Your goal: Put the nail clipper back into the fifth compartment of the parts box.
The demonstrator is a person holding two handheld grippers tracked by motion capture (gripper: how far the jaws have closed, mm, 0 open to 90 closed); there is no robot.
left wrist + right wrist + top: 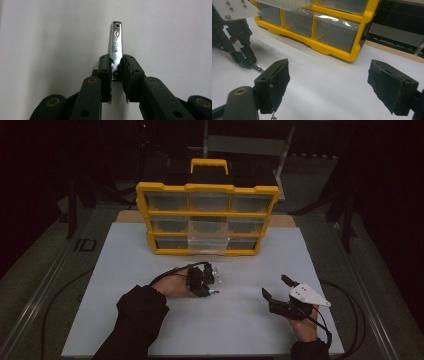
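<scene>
While the left tool (116,65) clamps a shiny nail clipper (116,42) against the white surface (240,320), the right tool (275,286) sits at 3 o'clock from it, jaws apart, holding nothing; a yellow organizer (207,188) stands at 12 o'clock.

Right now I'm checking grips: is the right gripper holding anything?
No, the right gripper has its jaws wide apart with only bare white table between them.

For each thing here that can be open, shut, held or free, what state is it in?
Nail clipper: lever folded flat, clamped at one end, lying on the white board.
Left gripper: shut on the nail clipper.
Right gripper: open, holding nothing.
Yellow drawer organizer: upright; middle bottom drawer pulled out.
</scene>
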